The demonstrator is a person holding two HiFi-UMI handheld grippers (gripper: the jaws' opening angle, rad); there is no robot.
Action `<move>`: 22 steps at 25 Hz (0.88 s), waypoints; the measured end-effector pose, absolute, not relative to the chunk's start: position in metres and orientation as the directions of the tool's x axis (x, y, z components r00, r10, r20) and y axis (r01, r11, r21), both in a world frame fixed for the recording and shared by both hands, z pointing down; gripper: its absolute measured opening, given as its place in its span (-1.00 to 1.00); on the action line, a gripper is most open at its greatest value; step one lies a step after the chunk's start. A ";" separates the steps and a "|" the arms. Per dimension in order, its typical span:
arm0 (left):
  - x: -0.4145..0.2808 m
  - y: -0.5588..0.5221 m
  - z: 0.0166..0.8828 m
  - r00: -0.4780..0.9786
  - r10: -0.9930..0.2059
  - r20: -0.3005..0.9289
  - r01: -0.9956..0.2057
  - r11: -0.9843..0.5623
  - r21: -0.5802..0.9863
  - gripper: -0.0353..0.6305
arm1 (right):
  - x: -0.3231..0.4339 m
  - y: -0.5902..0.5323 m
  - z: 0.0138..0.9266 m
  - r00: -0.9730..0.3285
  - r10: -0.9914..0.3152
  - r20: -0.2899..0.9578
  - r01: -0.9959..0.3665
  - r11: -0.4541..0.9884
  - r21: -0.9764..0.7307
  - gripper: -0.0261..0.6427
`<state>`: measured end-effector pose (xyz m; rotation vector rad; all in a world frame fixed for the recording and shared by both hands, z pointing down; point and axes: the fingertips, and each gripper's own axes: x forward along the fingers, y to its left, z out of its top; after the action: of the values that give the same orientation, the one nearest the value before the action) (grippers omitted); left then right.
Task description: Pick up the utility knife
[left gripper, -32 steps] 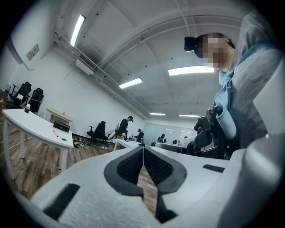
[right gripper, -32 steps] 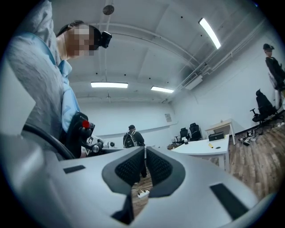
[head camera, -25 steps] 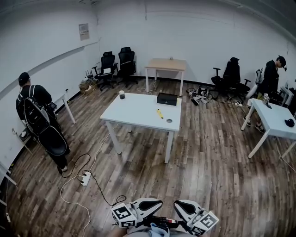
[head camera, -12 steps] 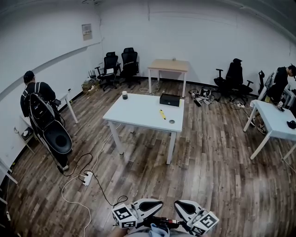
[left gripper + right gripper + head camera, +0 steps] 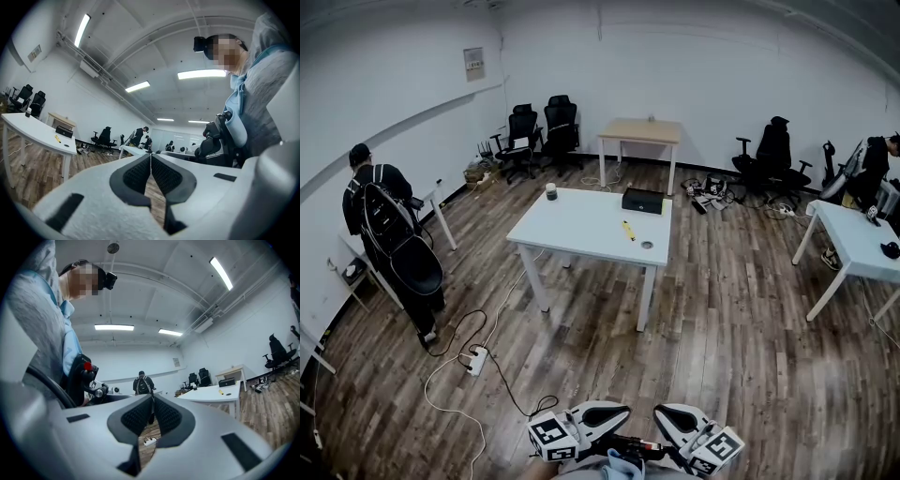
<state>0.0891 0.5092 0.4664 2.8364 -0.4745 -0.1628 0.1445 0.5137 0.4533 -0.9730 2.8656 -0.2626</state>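
Left claw (image 5: 150,157), right claw (image 5: 152,398) closed (both empty)

Wide room with a brown wood-plank floor (image 5: 722,328) and scattered furniture

A white rectangular counter (image 5: 581,225) stands mid-room, carrying a flat black box (image 5: 642,200) at its far right corner, a small dark pale-lidded cylinder (image 5: 550,192) at its far left corner and a small grey ring (image 5: 647,245) near its right edge. By the far wall stand a light wooden table (image 5: 640,130) and, left of it, two black office chairs (image 5: 523,139). At the left stands a person in dark clothes (image 5: 380,206); a white power strip (image 5: 475,360) lies on the floor nearer.
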 end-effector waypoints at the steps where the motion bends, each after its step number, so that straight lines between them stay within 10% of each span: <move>1: 0.091 0.508 0.467 0.939 -0.336 -0.067 -0.307 -0.912 0.274 -0.84 | 0.146 0.512 0.454 -0.791 -0.610 -0.042 -0.592 0.782 -0.195 -0.83; 22: 0.110 0.484 0.472 0.952 -0.299 -0.062 -0.273 -0.925 0.266 -0.84 | 0.165 0.489 0.457 -0.759 -0.651 -0.031 -0.634 0.748 -0.194 -0.83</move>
<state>0.1101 0.4841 0.4717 2.8493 -0.4242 -0.1470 0.1651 0.4894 0.4570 -1.0487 2.8468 -0.2634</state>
